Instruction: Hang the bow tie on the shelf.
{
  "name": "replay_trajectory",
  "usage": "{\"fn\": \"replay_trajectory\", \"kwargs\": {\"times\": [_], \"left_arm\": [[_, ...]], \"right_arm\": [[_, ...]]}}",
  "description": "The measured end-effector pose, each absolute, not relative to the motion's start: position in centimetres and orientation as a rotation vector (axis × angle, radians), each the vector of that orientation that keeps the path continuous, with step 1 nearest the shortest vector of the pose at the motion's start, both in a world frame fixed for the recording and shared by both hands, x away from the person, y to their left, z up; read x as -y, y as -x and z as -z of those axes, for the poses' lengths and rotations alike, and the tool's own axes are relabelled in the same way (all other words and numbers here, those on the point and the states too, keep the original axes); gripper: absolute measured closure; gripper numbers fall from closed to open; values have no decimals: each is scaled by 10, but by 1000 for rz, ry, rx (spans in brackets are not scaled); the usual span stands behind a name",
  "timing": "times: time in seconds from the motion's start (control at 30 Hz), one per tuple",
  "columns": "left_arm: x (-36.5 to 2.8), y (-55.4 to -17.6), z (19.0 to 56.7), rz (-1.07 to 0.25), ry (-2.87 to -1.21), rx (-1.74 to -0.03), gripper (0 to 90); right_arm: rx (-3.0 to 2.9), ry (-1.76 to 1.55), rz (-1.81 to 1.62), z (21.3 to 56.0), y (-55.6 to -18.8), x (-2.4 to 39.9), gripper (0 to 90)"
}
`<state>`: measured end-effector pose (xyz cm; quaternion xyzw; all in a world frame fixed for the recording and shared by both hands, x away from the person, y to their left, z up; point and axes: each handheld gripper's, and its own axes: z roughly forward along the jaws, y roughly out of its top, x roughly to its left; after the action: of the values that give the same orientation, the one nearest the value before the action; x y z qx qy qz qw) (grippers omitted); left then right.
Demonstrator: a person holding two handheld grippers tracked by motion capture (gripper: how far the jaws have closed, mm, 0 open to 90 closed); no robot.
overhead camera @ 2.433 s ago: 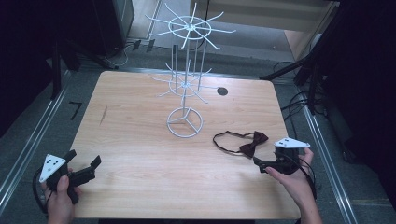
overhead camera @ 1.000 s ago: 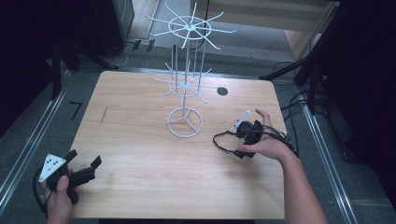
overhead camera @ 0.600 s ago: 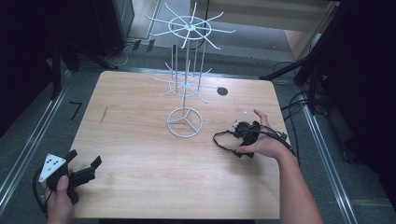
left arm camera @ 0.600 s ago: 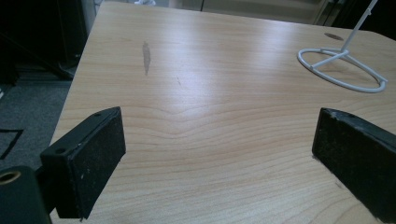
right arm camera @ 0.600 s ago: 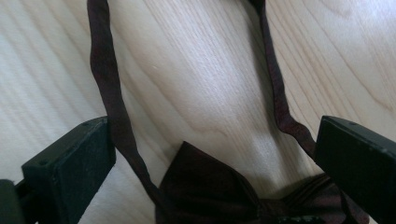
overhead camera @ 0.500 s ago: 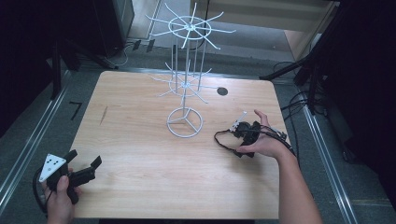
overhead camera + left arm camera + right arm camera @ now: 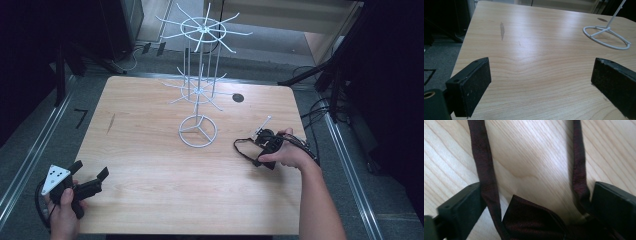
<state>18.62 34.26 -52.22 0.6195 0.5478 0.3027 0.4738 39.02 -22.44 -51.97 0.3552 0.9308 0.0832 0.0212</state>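
Desk (image 7: 150, 150): a pale wooden top carrying everything here, with a dark streak (image 7: 502, 30) in the grain near its left edge and a small round hole (image 7: 238, 98) near its far edge.
Wire stand (image 7: 198, 90): white, upright near the middle of the far half of the desk, on a ring base (image 7: 607, 37) with 3 spokes; 2 tiers of thin arms spread out above it.
Right gripper (image 7: 267, 145): down on the desk near the right edge, gripped by the person's right hand (image 7: 290, 154). In the right gripper view its 2 jaws are spread wide and astride the bow tie, 1 strap lying against each inner face, clamping nothing.
Left gripper (image 7: 92, 181): at the near left corner, in the person's left hand (image 7: 64, 212). Its 2 jaws gape apart over bare wood, well apart from the stand.
Bow tie (image 7: 534, 222): dark red, flat on the desk near the right edge, just right of the stand's base. The bow sits between the right gripper's jaws, and its 2 thin straps (image 7: 484, 162) run away across the wood as a loop (image 7: 242, 147) towards the stand.
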Motion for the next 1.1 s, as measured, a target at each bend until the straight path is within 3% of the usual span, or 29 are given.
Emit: {"fn": "replay_trajectory", "kwargs": {"times": [0.07, 0.1, 0.2, 0.23, 0.33, 0.73, 1.1], "left_arm": [[-342, -186, 522, -740, -1517, -1340, 32], [-342, -186, 522, -741, -1517, -1340, 32], [-342, -187, 522, -741, -1515, -1341, 32], [-342, -187, 522, -741, -1515, -1341, 32], [-342, -187, 522, -740, -1517, -1343, 32], [-342, -187, 522, -737, -1523, -1344, 32], [-342, -187, 522, -738, -1528, -1345, 32]], "right_arm": [[-2869, -1107, -296, 514, -390, 228, 217], [-2850, -1124, -338, 508, -390, 234, 543], [-2847, -1136, -330, 506, -390, 240, 719], [-2847, -1136, -330, 506, -390, 240, 719], [-2813, -1203, -346, 506, -391, 243, 876], [-2625, -1246, -514, 507, -375, 248, 900], [-2341, -1269, -865, 482, -358, 256, 900]]}}
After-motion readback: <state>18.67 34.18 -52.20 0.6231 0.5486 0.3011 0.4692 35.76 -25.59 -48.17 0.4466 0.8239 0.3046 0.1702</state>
